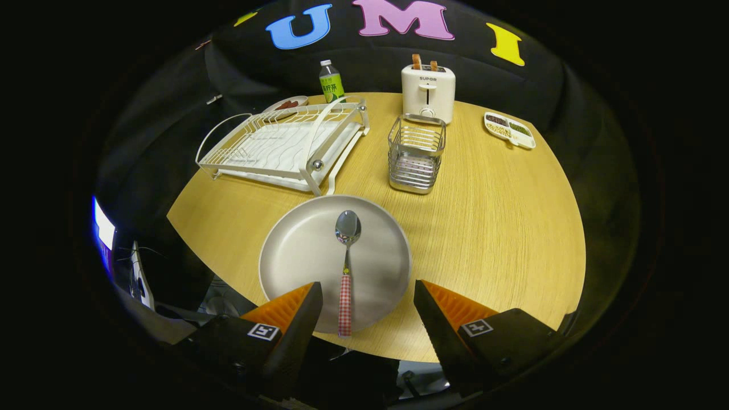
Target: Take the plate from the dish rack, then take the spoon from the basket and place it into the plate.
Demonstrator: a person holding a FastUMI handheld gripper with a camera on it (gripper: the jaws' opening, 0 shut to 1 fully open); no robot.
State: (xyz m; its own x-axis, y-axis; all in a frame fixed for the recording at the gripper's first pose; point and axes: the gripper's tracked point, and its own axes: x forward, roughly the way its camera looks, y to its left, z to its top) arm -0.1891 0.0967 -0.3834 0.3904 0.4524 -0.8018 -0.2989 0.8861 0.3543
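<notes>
The claw (367, 290) is released, its fingers spread wide and gripping nothing. Between them lies the spoon (345, 267), its shiny bowl toward the plate's middle and its red-checked handle reaching over the near rim. The plate (296, 250) is round, pale grey and sits flat on the wooden desk (501, 228), just before the white dish rack (282, 149) and the wire basket (416, 152).

gripper (367, 296) | jaws spread wide apart | holding nothing
</notes>
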